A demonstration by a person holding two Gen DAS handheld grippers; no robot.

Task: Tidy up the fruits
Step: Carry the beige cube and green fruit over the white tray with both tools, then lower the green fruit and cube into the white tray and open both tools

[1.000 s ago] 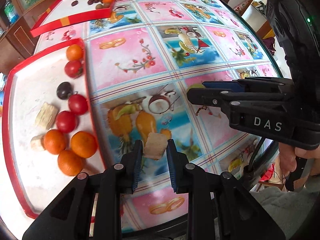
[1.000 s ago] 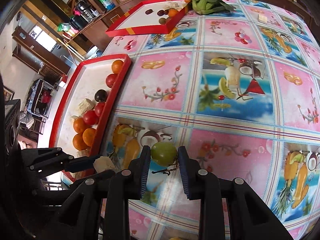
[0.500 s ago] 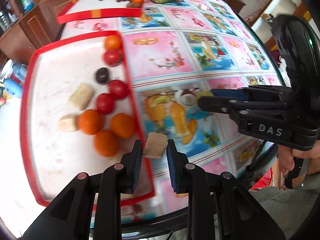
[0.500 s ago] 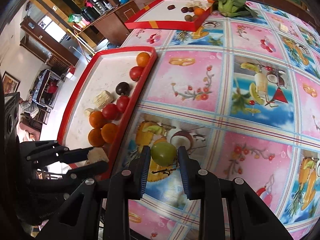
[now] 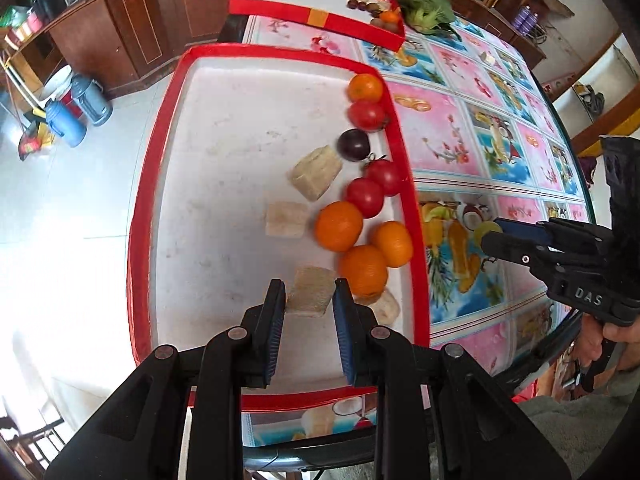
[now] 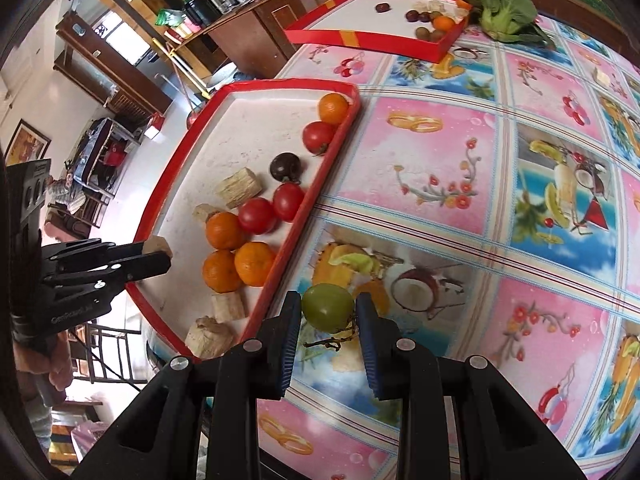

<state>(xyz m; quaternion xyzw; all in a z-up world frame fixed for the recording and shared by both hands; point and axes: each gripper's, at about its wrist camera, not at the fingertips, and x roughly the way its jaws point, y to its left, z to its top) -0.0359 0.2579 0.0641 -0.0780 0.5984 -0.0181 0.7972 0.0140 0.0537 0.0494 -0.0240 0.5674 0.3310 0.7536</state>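
My left gripper is shut on a pale beige fruit chunk, held above the near part of the red-rimmed white tray. The tray holds oranges, red tomatoes, a dark plum and more beige chunks. In the right wrist view my right gripper is shut on a green grape with a short stem, above the tablecloth just right of the tray. The left gripper with its chunk shows there at the tray's left rim.
A second red tray with small fruits stands at the far end of the table, leafy greens beside it. The patterned tablecloth stretches to the right. Cabinets and blue flasks lie beyond the table's left edge.
My left gripper carried the beige chunk leftward from over the tablecloth to above the tray. My right gripper moved left with the grape, closer to the tray's rim.
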